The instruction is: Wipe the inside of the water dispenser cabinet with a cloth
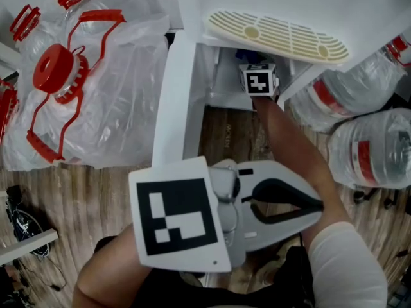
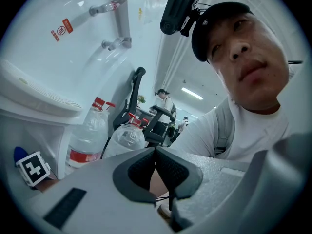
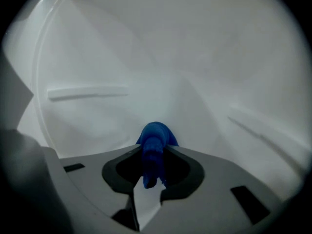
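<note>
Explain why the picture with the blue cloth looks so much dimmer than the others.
Right gripper view: dim and grey, since it looks into the enclosed cabinet; only the blue cloth shows colour. Left gripper view: bright, bowed by the wide lens. Head view: evenly lit.

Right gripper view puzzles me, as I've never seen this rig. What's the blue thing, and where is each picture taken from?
There is no robot arm. A person holds a two-jaw gripper in each hand. The head view looks down from a camera on the person's head, and each gripper view looks along that gripper's own jaws. The right gripper is shut on a blue cloth and reaches into the white water dispenser cabinet, whose pale inner walls fill its view. The left gripper is close to the person's body, jaws together, holding nothing. Large water bottles sit on the wooden floor beside the cabinet.
</note>
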The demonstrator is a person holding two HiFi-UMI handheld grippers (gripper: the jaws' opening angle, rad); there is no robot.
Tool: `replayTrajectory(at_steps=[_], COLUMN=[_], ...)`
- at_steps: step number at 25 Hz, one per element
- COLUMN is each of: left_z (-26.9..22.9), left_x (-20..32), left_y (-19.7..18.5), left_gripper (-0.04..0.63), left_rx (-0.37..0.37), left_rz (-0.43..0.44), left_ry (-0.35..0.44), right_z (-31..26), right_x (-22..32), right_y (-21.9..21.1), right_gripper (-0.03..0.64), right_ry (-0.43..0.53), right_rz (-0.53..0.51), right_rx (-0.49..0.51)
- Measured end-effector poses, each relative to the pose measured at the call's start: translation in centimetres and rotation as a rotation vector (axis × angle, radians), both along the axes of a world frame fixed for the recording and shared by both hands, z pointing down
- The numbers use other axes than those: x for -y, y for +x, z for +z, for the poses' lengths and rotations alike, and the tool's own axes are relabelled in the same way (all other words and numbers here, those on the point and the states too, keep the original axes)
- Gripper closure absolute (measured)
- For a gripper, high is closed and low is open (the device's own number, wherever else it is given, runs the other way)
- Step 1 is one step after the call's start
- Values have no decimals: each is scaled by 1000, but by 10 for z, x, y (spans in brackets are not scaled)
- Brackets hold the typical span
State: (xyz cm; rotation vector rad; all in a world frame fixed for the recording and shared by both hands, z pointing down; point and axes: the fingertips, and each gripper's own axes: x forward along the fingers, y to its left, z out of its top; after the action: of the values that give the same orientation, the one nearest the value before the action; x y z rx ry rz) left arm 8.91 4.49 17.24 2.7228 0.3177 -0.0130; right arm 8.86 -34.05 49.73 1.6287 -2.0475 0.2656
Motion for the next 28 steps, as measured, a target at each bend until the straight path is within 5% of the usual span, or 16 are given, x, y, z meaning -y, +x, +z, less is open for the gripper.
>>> replayTrajectory(at_steps=[16, 28], left_z=[1, 3], left_x=[0, 0], left_y=[1, 2], left_gripper=[592, 592], left_rx=[3, 14], left_rz=[-1, -4], left_ry=[5, 6], right_z=[42, -92], right_x=[-86, -46], right_y=[-22, 4], right_gripper=[531, 531], right_ry=[-132, 223], right_rz=[-51, 25], right_rx=[76, 113])
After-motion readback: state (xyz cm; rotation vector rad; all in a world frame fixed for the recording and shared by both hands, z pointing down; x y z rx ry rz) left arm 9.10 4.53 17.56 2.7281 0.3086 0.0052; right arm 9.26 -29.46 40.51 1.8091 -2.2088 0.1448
